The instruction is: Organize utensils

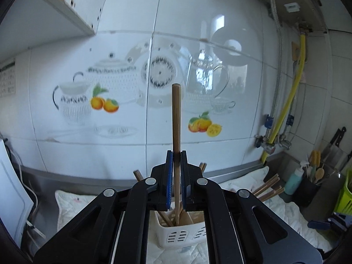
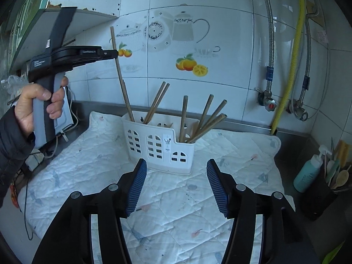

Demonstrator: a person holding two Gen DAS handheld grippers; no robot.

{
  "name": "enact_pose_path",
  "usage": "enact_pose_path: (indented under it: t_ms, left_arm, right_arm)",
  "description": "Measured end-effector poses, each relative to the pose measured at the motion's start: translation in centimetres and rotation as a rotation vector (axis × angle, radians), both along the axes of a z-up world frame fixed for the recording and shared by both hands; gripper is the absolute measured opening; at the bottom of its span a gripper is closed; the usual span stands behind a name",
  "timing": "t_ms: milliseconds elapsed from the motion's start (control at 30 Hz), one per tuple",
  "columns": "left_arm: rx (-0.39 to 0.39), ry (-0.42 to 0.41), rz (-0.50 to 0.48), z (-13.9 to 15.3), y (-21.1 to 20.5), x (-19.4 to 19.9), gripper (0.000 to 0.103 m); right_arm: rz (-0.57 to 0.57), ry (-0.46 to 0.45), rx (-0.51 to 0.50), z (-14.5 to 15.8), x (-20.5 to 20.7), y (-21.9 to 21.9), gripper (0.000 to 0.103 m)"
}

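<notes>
My left gripper (image 1: 176, 154) is shut on a wooden chopstick (image 1: 176, 114) that stands nearly upright, its top well above the pads. In the right wrist view a hand holds this left gripper (image 2: 114, 54) up at the left, and the chopstick (image 2: 120, 74) slants down into the left end of the white slotted utensil holder (image 2: 158, 140). Several other chopsticks (image 2: 204, 121) lean in the holder's middle and right compartments. My right gripper (image 2: 176, 182) hangs open and empty above the cloth, just in front of the holder. The holder (image 1: 176, 235) shows between the left gripper's arms.
A white quilted cloth (image 2: 99, 165) covers the steel counter under the holder. At the right stand a teal bottle (image 2: 308, 173) and a black pot of spoons (image 2: 319, 200). A yellow hose (image 2: 290, 66) and valves run down the tiled wall. A shelf (image 2: 88, 19) juts out at upper left.
</notes>
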State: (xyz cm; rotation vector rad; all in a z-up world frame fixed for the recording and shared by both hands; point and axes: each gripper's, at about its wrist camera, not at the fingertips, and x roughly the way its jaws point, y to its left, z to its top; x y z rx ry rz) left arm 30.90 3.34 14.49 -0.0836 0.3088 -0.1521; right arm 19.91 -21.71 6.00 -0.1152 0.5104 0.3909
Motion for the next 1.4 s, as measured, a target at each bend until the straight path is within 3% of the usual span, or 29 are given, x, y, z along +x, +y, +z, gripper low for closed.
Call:
enact_pose_path:
  t_ms: [233,433,467,533,667,733,800,1033,1267,1400]
  left_arm:
    - [-0.008,0.096,-0.01,-2.7,0.0,2.0,0.005]
    - [0.006,0.106,-0.017,-3.2,0.0,1.8,0.01]
    - [0.008,0.104,-0.02,-3.2,0.0,1.6,0.012]
    - [0.011,0.102,-0.019,-3.1,-0.1,1.1,0.029]
    - [0.01,0.094,-0.023,-3.0,0.0,-0.4,0.04]
    - [0.008,0.094,-0.021,-3.1,0.1,-1.5,0.055]
    - [0.004,0.09,-0.027,-3.3,0.3,-2.8,0.057]
    - [0.013,0.097,-0.015,-5.3,0.9,-7.5,0.085]
    - [0.036,0.136,0.023,-8.9,1.7,-12.2,0.098]
    - [0.079,0.137,0.064,-10.6,2.0,-14.5,0.098]
  right_arm:
    - [0.006,0.016,0.014,-1.3,-0.5,0.1,0.058]
    - [0.0,0.045,0.027,-2.5,-0.6,0.1,0.058]
    - [-0.002,0.05,0.032,-2.6,-0.6,0.1,0.059]
    - [-0.007,0.054,0.044,-2.7,-0.8,-0.1,0.06]
    - [-0.017,0.058,0.053,-2.9,-1.1,0.0,0.063]
    - [-0.022,0.058,0.054,-3.0,-1.5,0.0,0.064]
    - [-0.026,0.058,0.055,-3.1,-1.8,0.1,0.067]
    - [-0.052,0.072,0.05,-4.1,-3.0,0.7,0.078]
    - [-0.068,0.091,0.06,-5.4,-4.3,1.3,0.084]
    - [-0.081,0.118,0.083,-6.1,-4.7,1.2,0.085]
